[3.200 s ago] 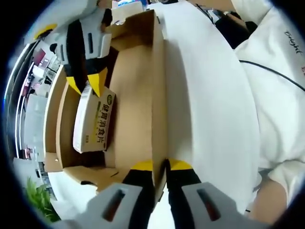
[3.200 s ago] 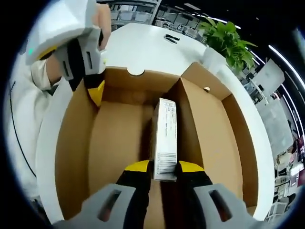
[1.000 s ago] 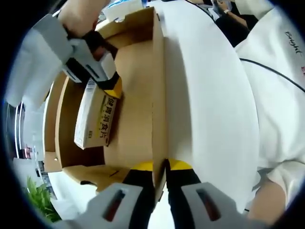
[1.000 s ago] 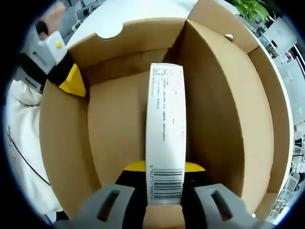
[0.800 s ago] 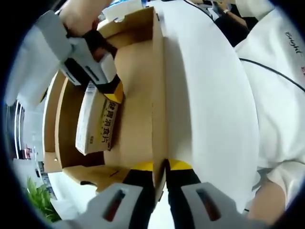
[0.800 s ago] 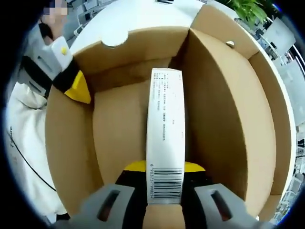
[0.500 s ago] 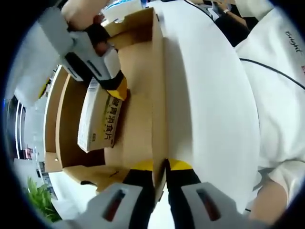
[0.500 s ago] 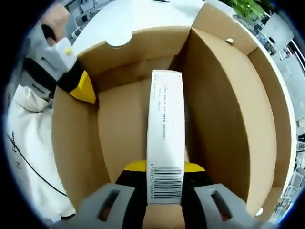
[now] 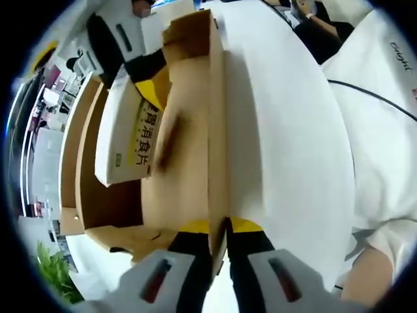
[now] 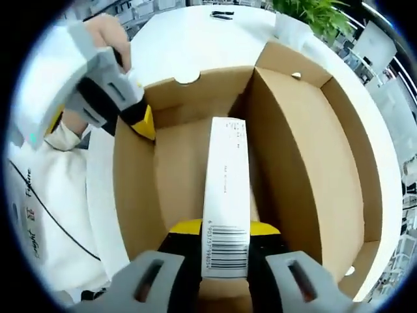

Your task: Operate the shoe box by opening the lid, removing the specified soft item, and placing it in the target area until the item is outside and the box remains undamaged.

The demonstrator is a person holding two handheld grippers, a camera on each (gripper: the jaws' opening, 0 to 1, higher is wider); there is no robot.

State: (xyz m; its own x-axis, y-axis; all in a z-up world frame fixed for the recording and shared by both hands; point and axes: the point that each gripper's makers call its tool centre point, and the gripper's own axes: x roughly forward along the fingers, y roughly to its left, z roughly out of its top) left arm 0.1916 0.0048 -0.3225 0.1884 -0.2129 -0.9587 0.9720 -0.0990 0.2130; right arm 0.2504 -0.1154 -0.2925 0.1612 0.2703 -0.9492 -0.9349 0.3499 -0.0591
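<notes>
An open brown cardboard shoe box (image 9: 189, 163) lies on a white table. My left gripper (image 9: 219, 227) is shut on the upper edge of its side wall (image 9: 217, 124). The item is a white and yellow carton with printed text (image 9: 127, 134), held above the box floor. My right gripper (image 9: 153, 88) comes in from the top left, shut on one end of it. In the right gripper view, that gripper (image 10: 225, 227) clamps the carton's barcode end (image 10: 226, 189) over the box interior (image 10: 176, 169). The left gripper (image 10: 140, 120) pinches the far left wall there. The lid (image 10: 339, 163) stands open at the right.
The white table (image 9: 280, 130) runs beside the box. A person's white shirt (image 9: 384, 117) and a black cable (image 9: 371, 98) are close on the right. A green plant (image 10: 309, 16) and a small black object (image 10: 223, 14) are on the table beyond the box.
My right gripper has lifted the carton off the box floor and raised it toward the rim. The left gripper keeps its hold on the wall.
</notes>
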